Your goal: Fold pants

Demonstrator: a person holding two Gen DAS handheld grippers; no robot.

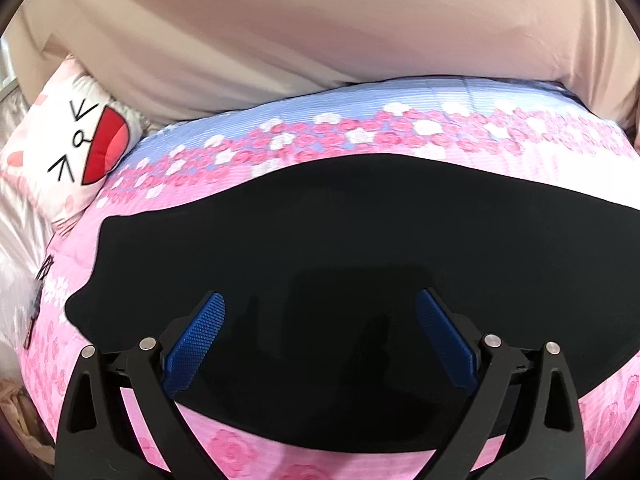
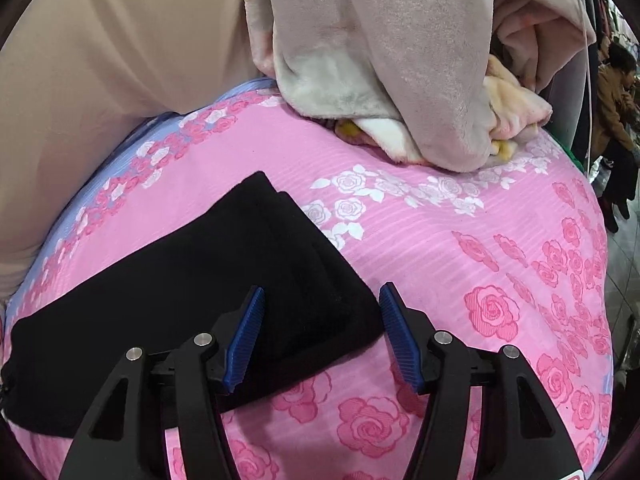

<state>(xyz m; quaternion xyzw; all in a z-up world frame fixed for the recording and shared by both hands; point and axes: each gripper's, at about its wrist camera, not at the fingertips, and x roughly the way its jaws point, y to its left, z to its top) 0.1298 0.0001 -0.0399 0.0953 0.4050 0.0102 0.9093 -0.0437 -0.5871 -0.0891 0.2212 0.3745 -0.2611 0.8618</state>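
Looking down your left gripper (image 1: 320,312), jaws spread, empty: black pants (image 1: 320,240) lie flat on the pink bedspread (image 1: 400,136); soft, limp, probably light. Pillow (image 1: 68,152) well left.

Right gripper (image 2: 322,304), spread too, hovers over the pants' layered end; pinch that edge. Blanket pile (image 2: 380,80) crowds the far side.

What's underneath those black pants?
The black pants lie flat on a pink rose-print bedspread, which shows all around them. Whatever sits directly beneath the fabric is covered, so I can't tell if anything else is there.
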